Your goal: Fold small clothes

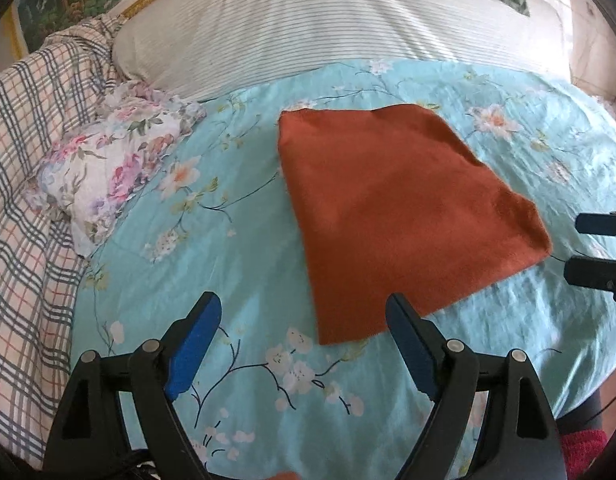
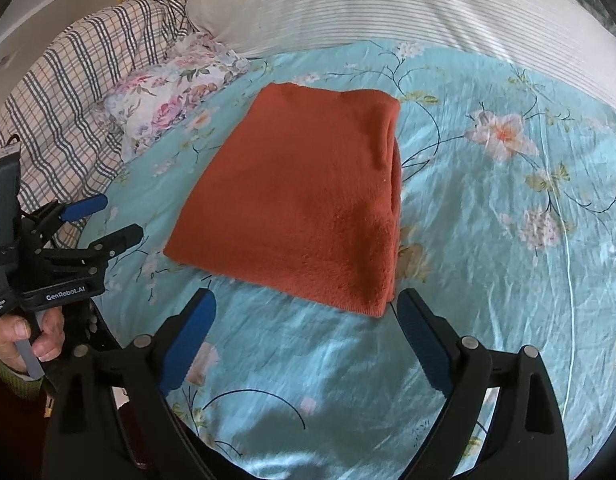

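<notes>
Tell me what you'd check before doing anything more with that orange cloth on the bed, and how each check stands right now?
1. Orange cloth lies flat on the blue floral sheet: ok.
2. Cloth already folded, layered edge on its right side: ok.
3. Left gripper open and empty: ok.
4. Right gripper open and empty: ok.
5. Both grippers clear of the cloth: ok.
6. Floral bundle apart from the cloth: ok.
7. Fold edges evenly aligned underneath: cannot tell.

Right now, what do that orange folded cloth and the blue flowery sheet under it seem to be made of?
Orange folded cloth: likely fleece or terry, matte with a fuzzy nap. Blue flowery sheet: thin woven fabric, maybe cotton or satin, given its fine wrinkles and slight sheen.
</notes>
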Tool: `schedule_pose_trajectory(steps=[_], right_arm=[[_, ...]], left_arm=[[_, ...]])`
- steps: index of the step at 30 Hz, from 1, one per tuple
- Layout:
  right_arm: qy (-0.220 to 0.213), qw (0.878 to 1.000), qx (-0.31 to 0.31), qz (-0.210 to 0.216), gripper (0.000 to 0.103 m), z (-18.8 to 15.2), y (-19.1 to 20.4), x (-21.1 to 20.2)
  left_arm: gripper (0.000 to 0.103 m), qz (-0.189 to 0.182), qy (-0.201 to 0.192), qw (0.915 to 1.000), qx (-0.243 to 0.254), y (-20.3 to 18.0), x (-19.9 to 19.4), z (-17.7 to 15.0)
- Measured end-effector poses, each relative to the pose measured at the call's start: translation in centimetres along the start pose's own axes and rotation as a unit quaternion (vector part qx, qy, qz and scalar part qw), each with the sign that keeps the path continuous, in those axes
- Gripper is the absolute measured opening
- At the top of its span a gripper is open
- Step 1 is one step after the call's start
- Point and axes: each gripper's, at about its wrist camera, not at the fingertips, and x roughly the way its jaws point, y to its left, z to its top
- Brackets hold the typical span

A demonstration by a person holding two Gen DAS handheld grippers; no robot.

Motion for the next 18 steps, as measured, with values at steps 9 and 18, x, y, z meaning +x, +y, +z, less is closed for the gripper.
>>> schedule_pose_trajectory(steps=[9,18], right_arm=[[0.009,1.0,0.0,0.003,0.092,0.6,-0.1,1.4],[0.008,1.0,-0.008,0.0,0.092,2.0,-0.2,2.0]], left_arm=[[0.085,-0.007,0.006,0.9998,-0.015,0.4,0.8,0.3],[0.085,-0.005,0.011,0.9996,-0.026,0.8,1.3,0.5]])
